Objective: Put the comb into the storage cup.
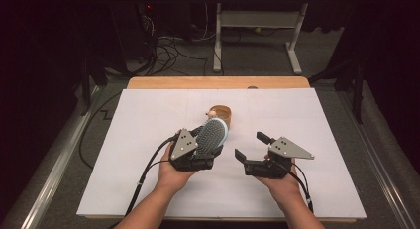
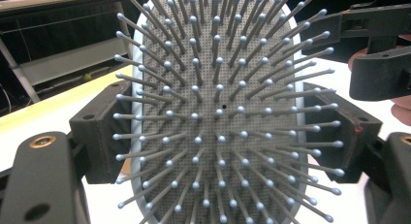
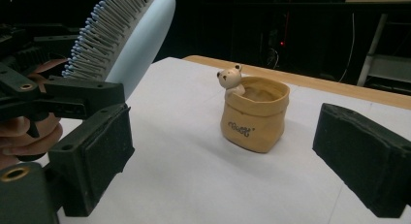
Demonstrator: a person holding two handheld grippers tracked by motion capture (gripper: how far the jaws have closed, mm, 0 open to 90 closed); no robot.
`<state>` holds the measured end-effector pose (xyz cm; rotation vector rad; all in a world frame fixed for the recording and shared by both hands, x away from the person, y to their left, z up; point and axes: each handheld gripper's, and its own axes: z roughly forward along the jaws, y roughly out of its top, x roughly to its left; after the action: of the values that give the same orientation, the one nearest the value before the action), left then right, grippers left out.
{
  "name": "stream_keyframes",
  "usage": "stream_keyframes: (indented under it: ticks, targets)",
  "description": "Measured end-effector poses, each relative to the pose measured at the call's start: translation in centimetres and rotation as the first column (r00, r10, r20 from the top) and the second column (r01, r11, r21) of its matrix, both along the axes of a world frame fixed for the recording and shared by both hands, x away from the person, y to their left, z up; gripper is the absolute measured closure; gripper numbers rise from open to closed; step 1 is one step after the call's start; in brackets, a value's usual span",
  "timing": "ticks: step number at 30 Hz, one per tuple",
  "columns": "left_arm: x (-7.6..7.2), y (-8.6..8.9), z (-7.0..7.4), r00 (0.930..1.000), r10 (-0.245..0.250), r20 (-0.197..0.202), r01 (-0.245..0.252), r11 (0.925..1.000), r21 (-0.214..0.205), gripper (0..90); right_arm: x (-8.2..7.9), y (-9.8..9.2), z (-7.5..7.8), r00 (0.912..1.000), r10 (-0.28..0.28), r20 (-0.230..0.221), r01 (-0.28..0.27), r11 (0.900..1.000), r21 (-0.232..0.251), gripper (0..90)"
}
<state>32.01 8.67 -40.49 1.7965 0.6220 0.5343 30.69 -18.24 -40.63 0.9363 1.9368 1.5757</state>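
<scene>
The hairbrush (image 2: 213, 112) stands close before the left gripper's camera, its bristled pad facing the lens, its top, bottom and handle cut off. The left gripper (image 1: 205, 152) has its jaws closed on the brush's pale blue rim, one pad pressing each side. Beside it, the right gripper (image 1: 250, 147) holds nothing, its jaws standing wide apart. Just beyond the brush head sits a small tan bag-shaped pot (image 3: 254, 112) with a bear figure (image 3: 231, 81) at its rim. Dark lettering on the pot's front is too small to read. All rest over the white table cover (image 1: 148, 120).
</scene>
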Motion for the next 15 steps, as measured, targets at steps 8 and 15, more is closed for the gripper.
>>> stream_keyframes:
  ticks: [8,15]
  targets:
    - [-0.1,-0.1,0.0,1.0000,0.003,0.005,-0.003,1.0000,0.005,20.0,-0.1,0.8,0.4,0.9996,0.028,0.003,-0.028,0.9996,0.003,10.6]
    - [-0.2,-0.4,-0.2,1.0000,0.000,0.004,0.000,1.0000,0.010,20.0,-0.4,1.2,1.0,0.9989,0.046,0.007,-0.046,0.9988,0.014,11.6]
